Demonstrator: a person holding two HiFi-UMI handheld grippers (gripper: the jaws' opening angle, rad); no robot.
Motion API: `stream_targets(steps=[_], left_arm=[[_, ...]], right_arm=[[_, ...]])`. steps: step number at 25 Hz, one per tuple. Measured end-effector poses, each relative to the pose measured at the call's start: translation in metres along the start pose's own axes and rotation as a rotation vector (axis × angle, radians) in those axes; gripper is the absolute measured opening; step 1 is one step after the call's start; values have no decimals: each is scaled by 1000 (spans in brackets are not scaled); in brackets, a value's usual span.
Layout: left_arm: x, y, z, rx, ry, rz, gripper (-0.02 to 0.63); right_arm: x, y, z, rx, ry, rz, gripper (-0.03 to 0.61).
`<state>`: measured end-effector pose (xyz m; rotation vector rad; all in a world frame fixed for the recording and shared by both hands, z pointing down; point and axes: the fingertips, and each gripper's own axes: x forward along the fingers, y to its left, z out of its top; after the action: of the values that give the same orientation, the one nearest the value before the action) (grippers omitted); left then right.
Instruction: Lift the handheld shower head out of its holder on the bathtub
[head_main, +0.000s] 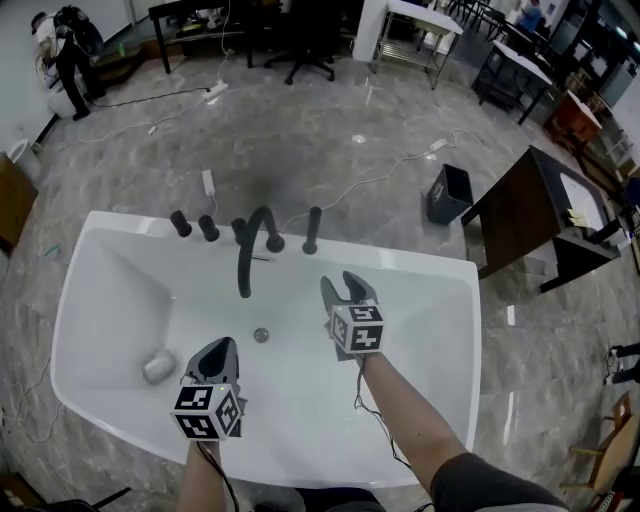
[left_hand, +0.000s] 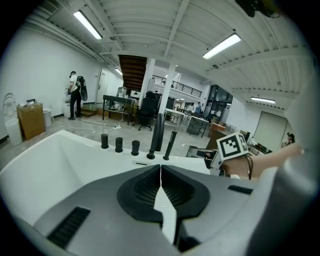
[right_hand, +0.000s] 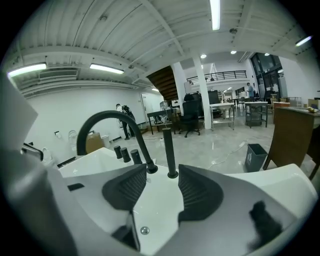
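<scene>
Zero progress on the lift itself, by our read. The handheld shower head (head_main: 313, 228), a slim black wand, stands upright in its holder (head_main: 311, 249) on the far rim of the bathtub (head_main: 420, 266). It sits just right of the curved spout (head_main: 254, 250), with three knobs (head_main: 208, 228) further left.

Right gripper (head_main: 342, 290): tongs wide apart with nothing between the pads. It hangs over the basin on our side of the rim, short of the wand and apart from it. In the right gripper view the wand (right_hand: 169, 149) lines up roughly in the gap between the jaws, with the spout (right_hand: 107, 125) just to its left, so we judge the aim about right.

Left gripper (head_main: 222, 347): tongs pressed together and empty. It is low over the near part of the tub, nearer us than the drain (head_main: 261, 335). It looks like a bystander for now.

Left to do, as we judge it:
- carry the open right gripper forward until the pads bracket the wand shaft
- keep clear of the spout, which stands close beside it
- close on the shaft
- pull straight up out of the holder
</scene>
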<state>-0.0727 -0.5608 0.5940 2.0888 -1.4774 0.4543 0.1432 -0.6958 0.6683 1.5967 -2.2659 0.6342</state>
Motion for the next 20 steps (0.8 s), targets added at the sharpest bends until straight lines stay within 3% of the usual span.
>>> stream_targets(steps=[5,14,20], left_arm=[[27,11,-10,-14,8,14,15],[49,38,-34,-36,24,35,15],[55,53,-39,-61,3,63,15]], right_arm=[[58,-13,-10,11,-1,11,199],[145,-34,-16,-39,-5,-45,198],[172,-31,-4,-125,10,-44,198]])
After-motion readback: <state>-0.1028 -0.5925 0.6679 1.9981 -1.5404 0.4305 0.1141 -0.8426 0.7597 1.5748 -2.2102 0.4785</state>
